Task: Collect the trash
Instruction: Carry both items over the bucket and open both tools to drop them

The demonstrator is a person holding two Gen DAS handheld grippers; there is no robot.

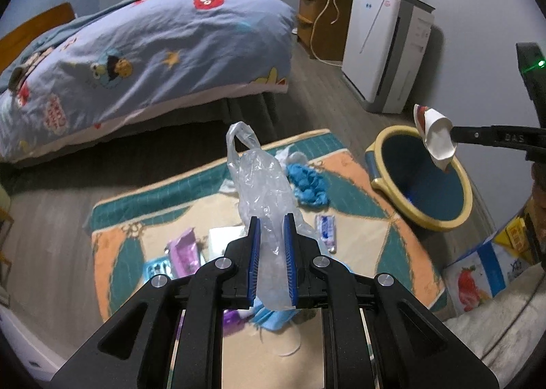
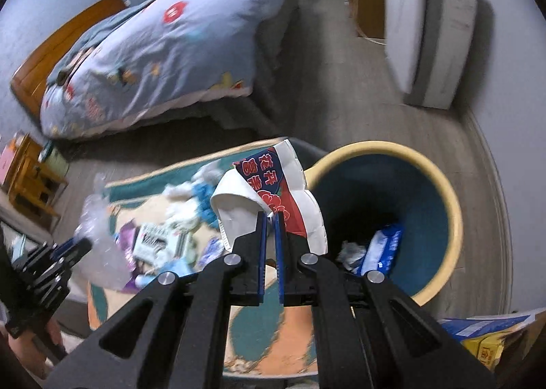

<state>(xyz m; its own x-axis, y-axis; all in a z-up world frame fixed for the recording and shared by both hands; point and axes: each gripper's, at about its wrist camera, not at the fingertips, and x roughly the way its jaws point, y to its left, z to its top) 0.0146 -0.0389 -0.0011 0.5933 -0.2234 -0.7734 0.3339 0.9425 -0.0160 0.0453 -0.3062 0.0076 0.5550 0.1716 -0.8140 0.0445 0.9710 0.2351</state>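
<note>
My left gripper (image 1: 272,218) is shut on a clear crumpled plastic bag (image 1: 261,174) and holds it up above the patterned rug (image 1: 402,245). My right gripper (image 2: 270,216) is shut on a white paper wrapper with red and blue print (image 2: 290,184), held just left of the rim of the blue bin with a yellow rim (image 2: 454,218). In the left wrist view that wrapper (image 1: 435,134) hangs over the bin (image 1: 426,180). Inside the bin lie a blue packet (image 2: 384,245) and crumpled paper. Several scraps remain on the rug: blue tissue (image 1: 307,184), a purple packet (image 1: 186,250).
A bed with a blue cartoon duvet (image 1: 153,57) stands behind the rug. A white appliance (image 1: 385,51) is against the far wall, cardboard boxes (image 1: 484,269) at the right, a small wooden stool (image 2: 30,177) at the left.
</note>
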